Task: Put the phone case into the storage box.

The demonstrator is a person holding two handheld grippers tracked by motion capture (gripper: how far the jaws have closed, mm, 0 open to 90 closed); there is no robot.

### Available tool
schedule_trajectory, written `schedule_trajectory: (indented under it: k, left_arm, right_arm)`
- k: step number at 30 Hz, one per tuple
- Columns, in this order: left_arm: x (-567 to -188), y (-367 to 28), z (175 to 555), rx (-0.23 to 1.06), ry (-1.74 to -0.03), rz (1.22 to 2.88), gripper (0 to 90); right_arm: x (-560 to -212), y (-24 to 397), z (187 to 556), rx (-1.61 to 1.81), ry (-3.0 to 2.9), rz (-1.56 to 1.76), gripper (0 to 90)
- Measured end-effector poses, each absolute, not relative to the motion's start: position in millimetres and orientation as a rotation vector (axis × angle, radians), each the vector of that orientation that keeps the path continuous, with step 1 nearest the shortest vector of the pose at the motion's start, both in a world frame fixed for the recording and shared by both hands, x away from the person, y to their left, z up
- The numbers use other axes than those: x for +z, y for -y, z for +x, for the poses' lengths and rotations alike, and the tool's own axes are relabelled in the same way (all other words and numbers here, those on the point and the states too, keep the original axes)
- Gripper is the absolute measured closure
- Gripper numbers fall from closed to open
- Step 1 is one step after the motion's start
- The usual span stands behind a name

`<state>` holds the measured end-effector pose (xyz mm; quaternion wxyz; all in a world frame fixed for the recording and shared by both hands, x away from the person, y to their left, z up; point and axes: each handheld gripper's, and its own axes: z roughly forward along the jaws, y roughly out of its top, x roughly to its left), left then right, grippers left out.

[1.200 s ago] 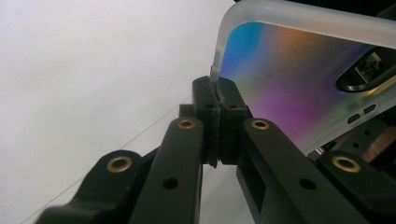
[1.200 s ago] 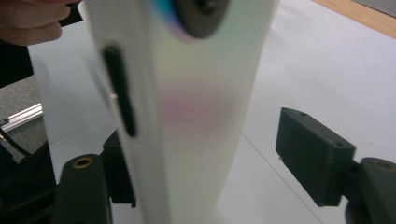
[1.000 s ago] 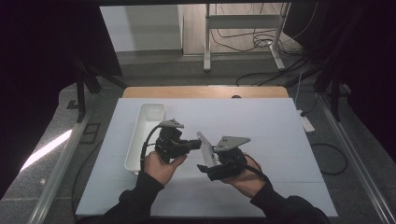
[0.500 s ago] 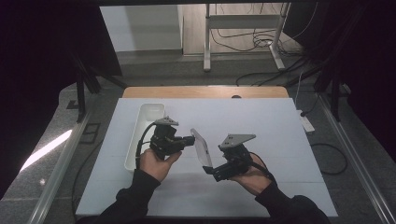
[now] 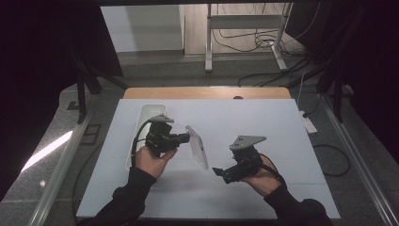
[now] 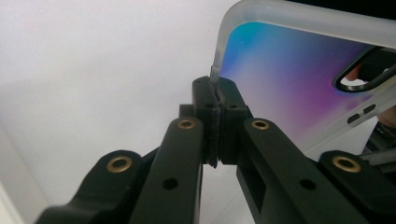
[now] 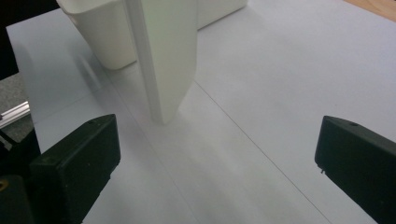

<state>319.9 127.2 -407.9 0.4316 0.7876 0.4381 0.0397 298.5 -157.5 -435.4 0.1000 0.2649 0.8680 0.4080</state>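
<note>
The left tongs (image 5: 186, 138) are clenched on the edge of a clear phone case (image 5: 197, 147), holding it above the white surface (image 5: 263, 122). The right tongs (image 5: 217, 171), just beside the case, have just been opening and stand released with nothing between them.

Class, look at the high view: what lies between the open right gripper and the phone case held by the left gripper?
Only bare white table lies between the right gripper and the phone case, as the high view shows.
</note>
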Motion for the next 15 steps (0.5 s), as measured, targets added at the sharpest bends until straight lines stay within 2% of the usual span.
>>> schedule_trajectory:
  k: [15]
  left_arm:
    - [-401.1, -140.4, 328.5, 0.146, -1.12, 1.966, 88.3]
  right_arm:
    - [-437.5, 182.1, 296.6, 1.126, -2.551, 0.824, 0.0]
